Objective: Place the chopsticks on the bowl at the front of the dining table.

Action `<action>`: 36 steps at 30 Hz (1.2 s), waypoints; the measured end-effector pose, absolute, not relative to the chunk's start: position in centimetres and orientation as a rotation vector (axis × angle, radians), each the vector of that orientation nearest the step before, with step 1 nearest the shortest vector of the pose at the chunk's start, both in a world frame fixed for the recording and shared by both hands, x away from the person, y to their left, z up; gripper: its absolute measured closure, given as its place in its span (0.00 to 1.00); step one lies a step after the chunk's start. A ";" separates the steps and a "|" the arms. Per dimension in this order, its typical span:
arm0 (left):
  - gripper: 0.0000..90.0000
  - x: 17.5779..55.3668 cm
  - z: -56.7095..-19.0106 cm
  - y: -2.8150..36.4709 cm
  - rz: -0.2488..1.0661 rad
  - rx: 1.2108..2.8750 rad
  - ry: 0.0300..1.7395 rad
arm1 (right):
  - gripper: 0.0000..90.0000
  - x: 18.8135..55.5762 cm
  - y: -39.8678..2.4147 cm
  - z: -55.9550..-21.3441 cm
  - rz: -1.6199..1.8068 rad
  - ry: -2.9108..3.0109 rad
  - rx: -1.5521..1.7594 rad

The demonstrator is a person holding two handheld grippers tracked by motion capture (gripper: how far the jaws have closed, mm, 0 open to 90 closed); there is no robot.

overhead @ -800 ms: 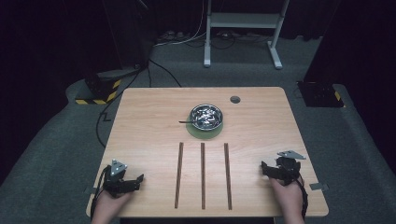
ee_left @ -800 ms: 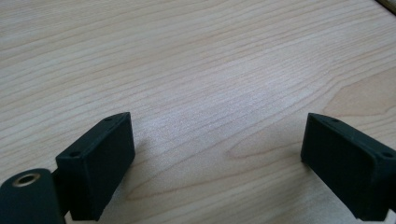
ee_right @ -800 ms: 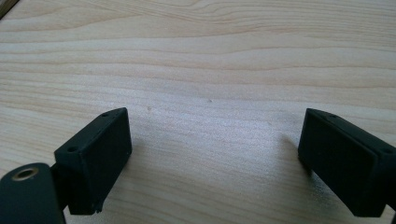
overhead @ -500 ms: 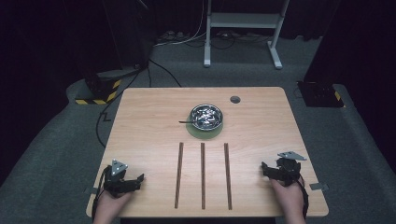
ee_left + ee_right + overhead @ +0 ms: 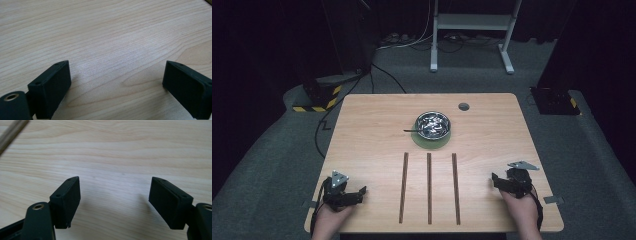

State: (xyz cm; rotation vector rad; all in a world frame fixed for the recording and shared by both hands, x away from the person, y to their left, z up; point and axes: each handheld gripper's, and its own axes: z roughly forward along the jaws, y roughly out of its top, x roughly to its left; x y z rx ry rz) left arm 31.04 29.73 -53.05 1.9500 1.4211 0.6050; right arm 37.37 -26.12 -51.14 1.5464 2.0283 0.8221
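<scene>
A shiny metal bowl (image 5: pixel 432 124) holding several metal pieces rests on a green mat (image 5: pixel 432 141) at the table's middle back, with a dark utensil handle (image 5: pixel 411 131) poking out to its left. My left gripper (image 5: pixel 361 191) lies low at the near left corner, held by a hand. In the left gripper view its jaws stand wide apart over bare wood (image 5: pixel 117 77). At the near right, my right gripper (image 5: pixel 493 178) also rests in a hand. Its jaws, in the right gripper view, are spread with nothing between them (image 5: pixel 115 195).
Three dark parallel strips (image 5: pixel 429 187) run front to back in the table's near middle. A round grey grommet (image 5: pixel 463 106) sits at the back right. The wooden table (image 5: pixel 372 125) stands on grey floor, with cables and a white frame behind.
</scene>
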 end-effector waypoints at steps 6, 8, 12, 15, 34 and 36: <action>0.09 31.0 -53.0 29.8 0.603 1.957 1.417 | 0.47 36.4 -23.1 -49.2 0.929 2.033 1.521; 0.09 31.0 -53.0 29.8 0.603 1.956 1.418 | 0.49 36.2 -22.6 -49.0 0.940 2.037 1.516; 0.09 31.0 -53.0 29.8 0.603 1.956 1.418 | 0.58 35.6 -20.5 -48.6 0.971 2.077 1.465; 0.09 31.1 -53.0 29.8 0.603 1.956 1.418 | 0.65 35.3 -19.1 -48.6 0.989 2.092 1.425; 0.09 31.1 -53.0 29.7 0.599 1.953 1.421 | 0.87 35.8 -13.5 -50.3 0.951 2.198 1.390; 0.09 31.1 -53.0 29.7 0.599 1.954 1.420 | 0.87 36.0 -13.4 -50.6 0.946 2.198 1.394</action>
